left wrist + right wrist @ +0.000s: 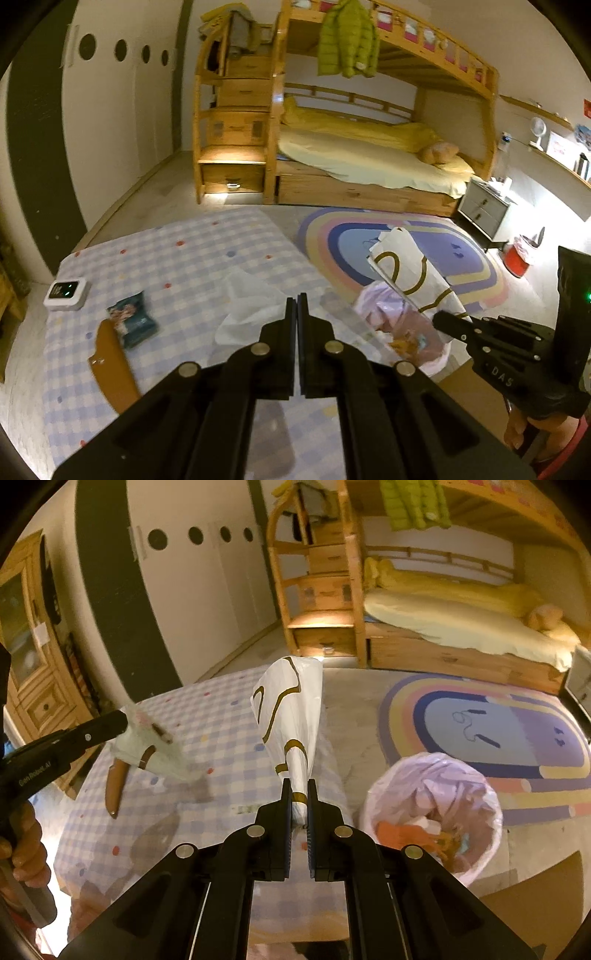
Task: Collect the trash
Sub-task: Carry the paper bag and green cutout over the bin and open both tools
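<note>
My left gripper (296, 300) is shut on a white crumpled wrapper (247, 310), which hangs from its tips above the checked tablecloth (184, 258). The right wrist view shows the same gripper (125, 719) and wrapper (147, 747) at the left. My right gripper (298, 797) is shut on the narrow end of a white bag with gold lines (290, 709). That bag (406, 273) sticks up over a bin with a pink liner (436, 775) holding scraps. A dark snack packet (133, 323) and a brown curved piece (110, 369) lie on the cloth.
A white device with a lit screen (66, 293) sits at the table's left corner. Beyond the table lie a striped rug (388, 236), a wooden bunk bed (369, 158), a grey nightstand (484, 210) and a red bin (519, 254). A hand (26, 849) grips the left tool.
</note>
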### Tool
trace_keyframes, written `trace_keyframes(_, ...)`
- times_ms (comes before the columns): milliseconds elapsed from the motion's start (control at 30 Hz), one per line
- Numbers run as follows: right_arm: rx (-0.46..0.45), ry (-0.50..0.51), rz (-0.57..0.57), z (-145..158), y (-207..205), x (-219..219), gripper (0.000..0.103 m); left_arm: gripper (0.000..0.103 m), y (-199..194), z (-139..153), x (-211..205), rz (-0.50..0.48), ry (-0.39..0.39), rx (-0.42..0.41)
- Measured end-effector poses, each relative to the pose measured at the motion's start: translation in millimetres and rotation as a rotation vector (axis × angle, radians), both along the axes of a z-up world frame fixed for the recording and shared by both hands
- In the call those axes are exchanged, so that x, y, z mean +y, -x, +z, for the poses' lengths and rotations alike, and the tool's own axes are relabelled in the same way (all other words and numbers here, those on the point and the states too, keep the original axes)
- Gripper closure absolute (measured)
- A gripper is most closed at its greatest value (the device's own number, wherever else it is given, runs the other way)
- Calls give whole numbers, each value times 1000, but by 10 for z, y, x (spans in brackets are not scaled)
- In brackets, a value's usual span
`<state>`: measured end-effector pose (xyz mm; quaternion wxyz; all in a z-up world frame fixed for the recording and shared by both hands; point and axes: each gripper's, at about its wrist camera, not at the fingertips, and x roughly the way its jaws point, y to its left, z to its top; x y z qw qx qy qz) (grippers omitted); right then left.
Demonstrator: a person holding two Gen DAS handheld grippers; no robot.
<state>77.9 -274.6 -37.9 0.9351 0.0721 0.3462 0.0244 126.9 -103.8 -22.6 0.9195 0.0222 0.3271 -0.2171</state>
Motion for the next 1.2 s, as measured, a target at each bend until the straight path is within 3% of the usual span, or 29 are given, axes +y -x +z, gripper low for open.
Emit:
trace_keyframes(300,22,13,-132,-61,122,-574,96,103,-75,-55,-808,-137,-13,-10)
trace_keyframes(600,129,0,-250,-425,-39,-1233,91,103,-189,-258,-1494,-247,-30,23)
trace_keyframes(700,157,-15,-266,-545,-130,-1393,84,103,-236,-315,-1612,-261,-39,35)
trace_keyframes(800,174,-13,-274,-651,-214,-1493,62,103,-270,-369,-1685,-269,-44,52)
trace_keyframes(1200,97,-33,-333,-435,135,-1598,58,103,-267,-518,-2036,-335,-82,81)
